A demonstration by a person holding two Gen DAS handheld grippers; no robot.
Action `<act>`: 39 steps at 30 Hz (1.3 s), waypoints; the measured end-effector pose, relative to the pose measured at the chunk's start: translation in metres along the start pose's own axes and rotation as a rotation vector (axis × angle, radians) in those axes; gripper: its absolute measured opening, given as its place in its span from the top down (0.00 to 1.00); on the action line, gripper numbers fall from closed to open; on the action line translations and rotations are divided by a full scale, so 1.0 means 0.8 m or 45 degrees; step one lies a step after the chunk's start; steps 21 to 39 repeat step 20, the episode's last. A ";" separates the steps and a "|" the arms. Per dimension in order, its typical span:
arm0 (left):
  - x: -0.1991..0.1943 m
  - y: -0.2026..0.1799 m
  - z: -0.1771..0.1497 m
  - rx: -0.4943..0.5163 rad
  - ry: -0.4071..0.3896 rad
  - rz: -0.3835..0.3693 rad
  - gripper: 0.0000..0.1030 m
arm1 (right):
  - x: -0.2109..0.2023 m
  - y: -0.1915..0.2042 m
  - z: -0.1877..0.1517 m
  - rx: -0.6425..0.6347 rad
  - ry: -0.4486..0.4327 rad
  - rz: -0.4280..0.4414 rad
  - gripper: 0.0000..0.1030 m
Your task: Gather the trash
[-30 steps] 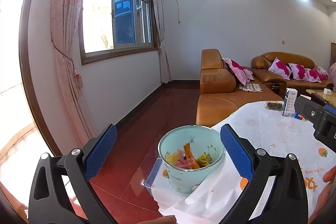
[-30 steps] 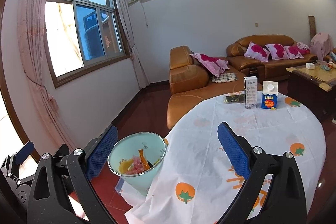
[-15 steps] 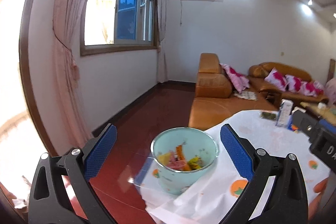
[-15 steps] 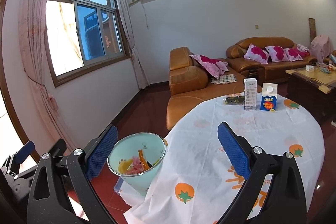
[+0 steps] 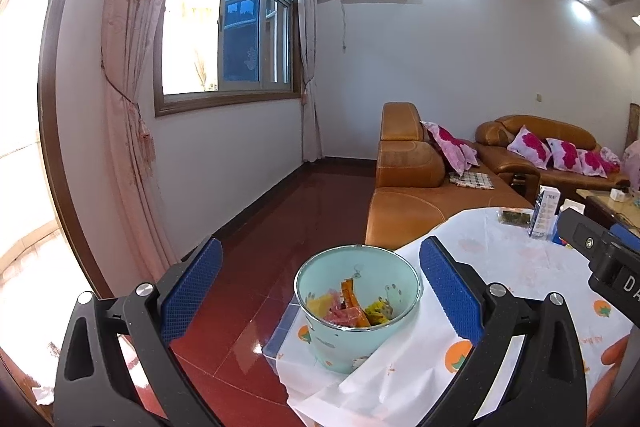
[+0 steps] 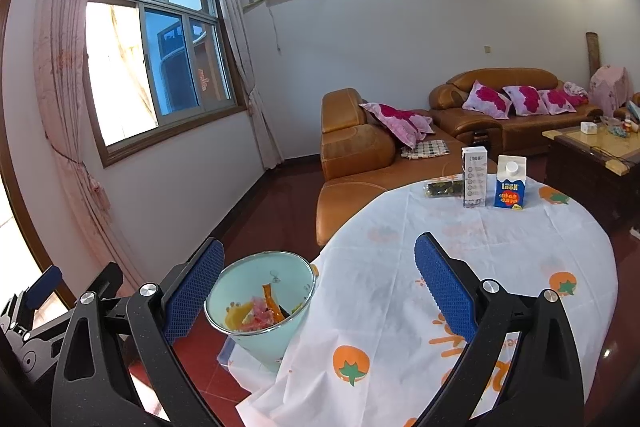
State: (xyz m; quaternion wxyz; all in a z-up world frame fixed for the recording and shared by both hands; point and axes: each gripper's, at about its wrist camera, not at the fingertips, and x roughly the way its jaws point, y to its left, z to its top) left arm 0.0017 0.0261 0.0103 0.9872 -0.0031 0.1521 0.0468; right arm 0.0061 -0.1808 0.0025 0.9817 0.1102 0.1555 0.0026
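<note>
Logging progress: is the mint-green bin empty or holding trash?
Holding trash: the bin stands upright, with colourful wrappers across its bottom, well below the rim.

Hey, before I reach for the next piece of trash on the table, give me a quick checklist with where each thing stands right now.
1. Left gripper open, empty: ok.
2. Right gripper open, empty: ok.
3. Mint bin upright beside the table edge, room left inside: ok.
4. Trash left: dark wrapper, white carton, blue carton on the tablecloth: not ok.
5. Cartons empty: cannot tell.
</note>
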 end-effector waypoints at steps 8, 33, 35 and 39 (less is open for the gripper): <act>-0.006 0.001 0.002 -0.004 -0.018 -0.013 0.06 | -0.002 0.002 -0.001 -0.010 -0.009 0.003 0.08; -0.007 0.002 0.002 -0.001 -0.028 -0.033 0.06 | -0.004 0.000 -0.001 -0.003 -0.009 -0.003 0.08; -0.007 0.002 0.002 -0.001 -0.028 -0.033 0.06 | -0.004 0.000 -0.001 -0.003 -0.009 -0.003 0.08; -0.007 0.002 0.002 -0.001 -0.028 -0.033 0.06 | -0.004 0.000 -0.001 -0.003 -0.009 -0.003 0.08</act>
